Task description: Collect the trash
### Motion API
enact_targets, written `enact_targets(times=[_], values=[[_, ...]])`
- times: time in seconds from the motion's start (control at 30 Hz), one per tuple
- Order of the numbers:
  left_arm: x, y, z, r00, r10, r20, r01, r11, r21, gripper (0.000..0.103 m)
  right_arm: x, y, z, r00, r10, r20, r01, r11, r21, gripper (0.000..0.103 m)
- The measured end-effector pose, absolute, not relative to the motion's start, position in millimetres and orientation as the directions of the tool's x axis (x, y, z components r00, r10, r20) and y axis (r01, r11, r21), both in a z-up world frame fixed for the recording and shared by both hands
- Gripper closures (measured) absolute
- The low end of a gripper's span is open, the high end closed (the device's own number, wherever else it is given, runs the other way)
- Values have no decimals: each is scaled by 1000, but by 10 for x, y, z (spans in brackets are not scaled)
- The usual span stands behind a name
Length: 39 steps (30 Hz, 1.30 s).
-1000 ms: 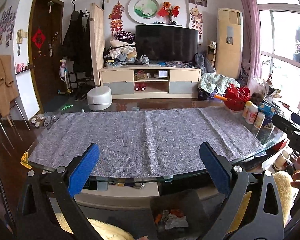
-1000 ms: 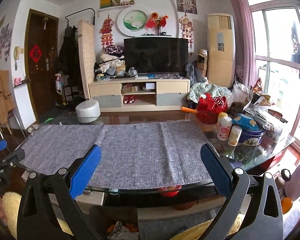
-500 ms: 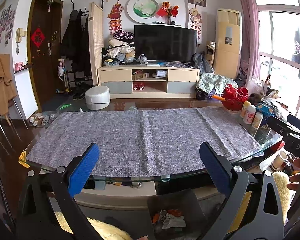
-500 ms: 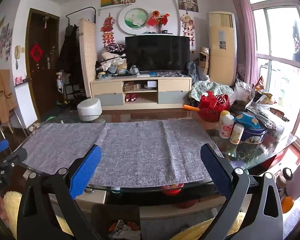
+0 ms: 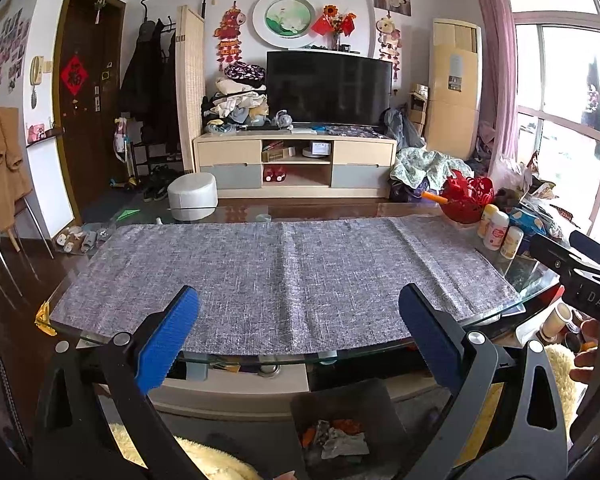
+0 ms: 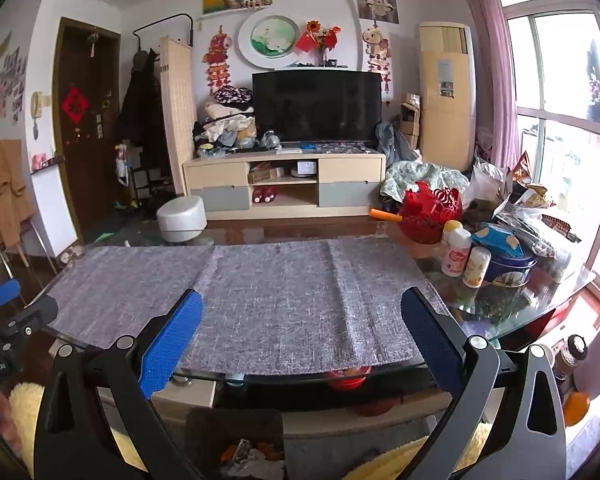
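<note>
some crumpled trash (image 5: 340, 438) lay in a dark bin (image 5: 342, 400) on the floor, below the near edge of a glass table (image 5: 500, 316) covered by a grey cloth (image 5: 280, 276). both claws, left (image 5: 298, 342) and right (image 6: 300, 342), gaped wide and held nothing, hovering above the bin. no loose trash showed on the cloth; to finish well, scan the clutter (image 6: 500, 232) at the right before lowering.

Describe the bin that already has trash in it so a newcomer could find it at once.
Start at the glass coffee table covered by the grey cloth runner. Look down at the floor in front of its near edge: a dark, square-sided trash bin stands there, below the open left gripper. It alone holds crumpled orange and grey scraps.
</note>
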State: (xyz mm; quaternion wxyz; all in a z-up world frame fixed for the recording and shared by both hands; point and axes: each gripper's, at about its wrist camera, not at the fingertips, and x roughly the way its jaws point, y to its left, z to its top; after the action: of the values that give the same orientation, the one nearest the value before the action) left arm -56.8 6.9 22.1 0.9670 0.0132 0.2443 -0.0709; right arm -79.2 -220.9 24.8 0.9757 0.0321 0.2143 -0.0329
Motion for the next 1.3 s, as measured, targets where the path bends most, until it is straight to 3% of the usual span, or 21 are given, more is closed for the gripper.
enact_targets(times=[1.3], values=[[-592,41,272,872,-142,-469,151,988,-18,8,-768,-2197,224,901,-35,-433,68,996,63,3]])
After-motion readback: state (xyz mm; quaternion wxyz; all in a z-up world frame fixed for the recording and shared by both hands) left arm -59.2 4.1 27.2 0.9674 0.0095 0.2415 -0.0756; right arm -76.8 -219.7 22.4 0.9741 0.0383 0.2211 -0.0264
